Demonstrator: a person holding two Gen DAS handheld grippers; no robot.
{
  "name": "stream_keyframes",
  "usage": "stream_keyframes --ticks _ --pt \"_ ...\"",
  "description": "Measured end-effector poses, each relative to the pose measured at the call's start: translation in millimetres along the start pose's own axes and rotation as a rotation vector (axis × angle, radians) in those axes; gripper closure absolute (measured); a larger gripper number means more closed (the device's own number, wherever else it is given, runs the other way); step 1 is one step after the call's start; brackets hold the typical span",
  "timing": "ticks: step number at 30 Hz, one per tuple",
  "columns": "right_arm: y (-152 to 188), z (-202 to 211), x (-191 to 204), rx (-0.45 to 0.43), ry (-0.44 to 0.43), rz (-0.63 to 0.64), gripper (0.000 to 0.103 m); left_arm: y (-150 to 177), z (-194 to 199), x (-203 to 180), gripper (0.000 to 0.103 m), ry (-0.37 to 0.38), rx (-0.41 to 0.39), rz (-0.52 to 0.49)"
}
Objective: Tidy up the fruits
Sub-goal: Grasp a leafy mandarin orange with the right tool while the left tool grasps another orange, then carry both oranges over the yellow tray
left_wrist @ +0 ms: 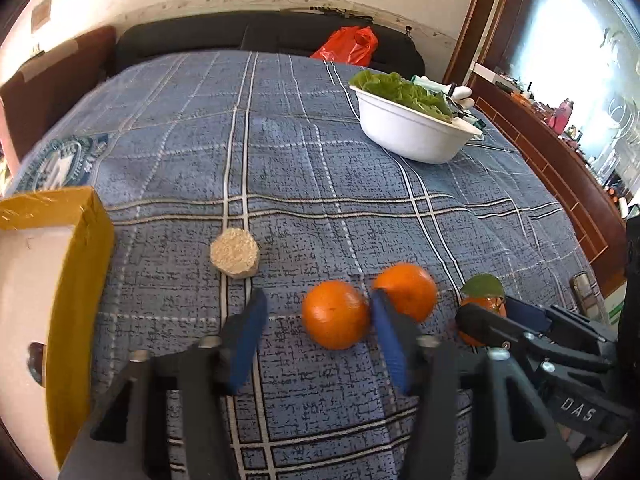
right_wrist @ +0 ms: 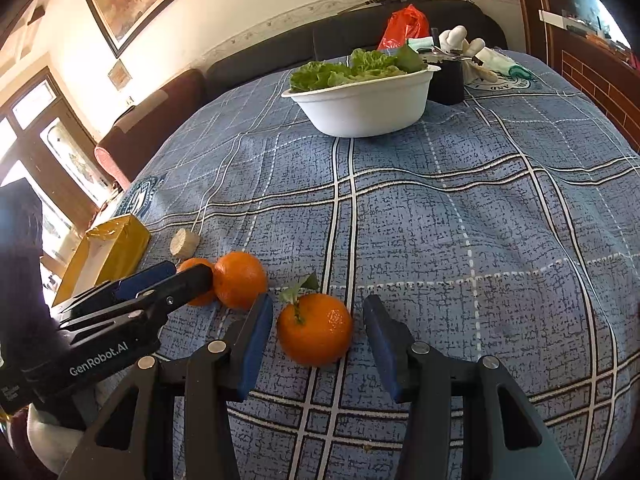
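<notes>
Three oranges lie on the blue plaid tablecloth. In the left wrist view my left gripper [left_wrist: 320, 304] is open, with one orange [left_wrist: 335, 315] between its blue fingertips and a second orange [left_wrist: 408, 290] just beyond the right finger. A third orange with a green leaf [left_wrist: 482, 300] sits to the right, partly hidden by my right gripper. In the right wrist view my right gripper [right_wrist: 318, 312] is open around the leafy orange [right_wrist: 315, 330]. The other two oranges [right_wrist: 240, 279] lie to the left, by my left gripper [right_wrist: 182, 274].
A yellow-edged box [left_wrist: 78, 248] stands at the left, also seen in the right wrist view [right_wrist: 116, 244]. A beige round cake [left_wrist: 235, 253] lies near it. A white bowl of lettuce [right_wrist: 364, 104] stands at the far side, with a black holder [right_wrist: 446, 80] behind it.
</notes>
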State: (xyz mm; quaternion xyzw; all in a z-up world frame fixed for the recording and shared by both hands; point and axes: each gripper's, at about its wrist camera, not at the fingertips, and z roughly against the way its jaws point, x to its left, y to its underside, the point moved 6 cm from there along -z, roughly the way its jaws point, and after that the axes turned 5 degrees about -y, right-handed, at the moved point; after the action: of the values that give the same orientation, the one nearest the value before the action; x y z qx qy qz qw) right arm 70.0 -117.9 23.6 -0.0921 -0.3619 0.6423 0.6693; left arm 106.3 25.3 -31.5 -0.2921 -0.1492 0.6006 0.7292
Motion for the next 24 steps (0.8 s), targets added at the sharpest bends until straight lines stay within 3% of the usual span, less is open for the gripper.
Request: stream_keyframes --ticks 1,3,8,13,17,24 --pt "1 1 1 0.002 0.006 0.008 0.056 1 -4 -1 0.070 0.009 0.019 0.004" --pt "2 0 4 0.003 0.008 0.017 0.062 2 -5 -4 0.070 -0.003 0.008 -0.018" --pt "3 3 5 -0.009 0.036 0.029 0.063 4 4 -10 0.070 -0.006 -0.011 -0.020" --pt "2 7 1 -0.036 0.044 0.011 0.063 5 40 0 0.070 -0.005 -0.060 0.017" --pt "0 10 0 -0.058 0.043 0.006 0.063 11 81 21 0.070 -0.021 -0.110 0.069" --pt "2 34 21 -0.078 0.003 0.004 0.063 33 150 84 0.070 -0.117 -0.192 0.182"
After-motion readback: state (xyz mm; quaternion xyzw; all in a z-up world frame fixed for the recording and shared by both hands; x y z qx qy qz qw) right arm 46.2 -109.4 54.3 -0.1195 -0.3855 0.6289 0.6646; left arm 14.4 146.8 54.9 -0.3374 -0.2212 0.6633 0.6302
